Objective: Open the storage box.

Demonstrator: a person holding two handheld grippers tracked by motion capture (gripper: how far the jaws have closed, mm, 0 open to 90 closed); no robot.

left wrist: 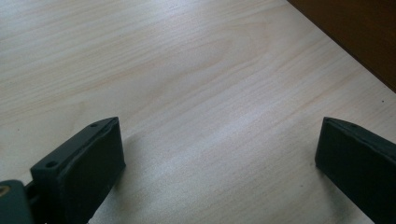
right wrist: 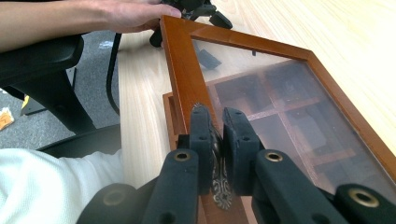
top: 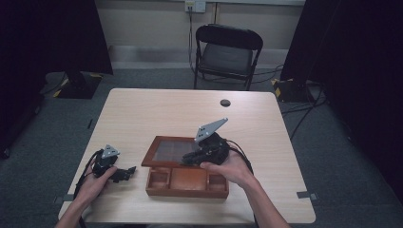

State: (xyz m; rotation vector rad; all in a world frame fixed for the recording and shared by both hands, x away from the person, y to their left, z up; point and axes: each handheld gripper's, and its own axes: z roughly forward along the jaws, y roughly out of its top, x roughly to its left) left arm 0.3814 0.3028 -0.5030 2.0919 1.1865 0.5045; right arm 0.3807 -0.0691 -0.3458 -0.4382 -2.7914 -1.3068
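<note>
A brown wooden box (top: 186,191) with several compartments stands near the table's front edge. Its glass-paned lid (top: 167,151) is tilted up over the rear compartments. My right gripper (top: 189,159) comes in from the right and is shut on the lid's front rail. In the right gripper view the right gripper (right wrist: 217,128) pinches the ornate brass clasp (right wrist: 220,189) on the lid frame (right wrist: 180,70). My left gripper (top: 127,173) lies on the table left of the box. In its own view the left gripper (left wrist: 219,158) is open over bare wood, with the box's side (left wrist: 359,32) at the upper right.
The light wooden table (top: 157,111) has a small dark round hole (top: 225,102) near its far edge. A black folding chair (top: 227,54) stands behind the table. Cables trail from both grippers toward the person.
</note>
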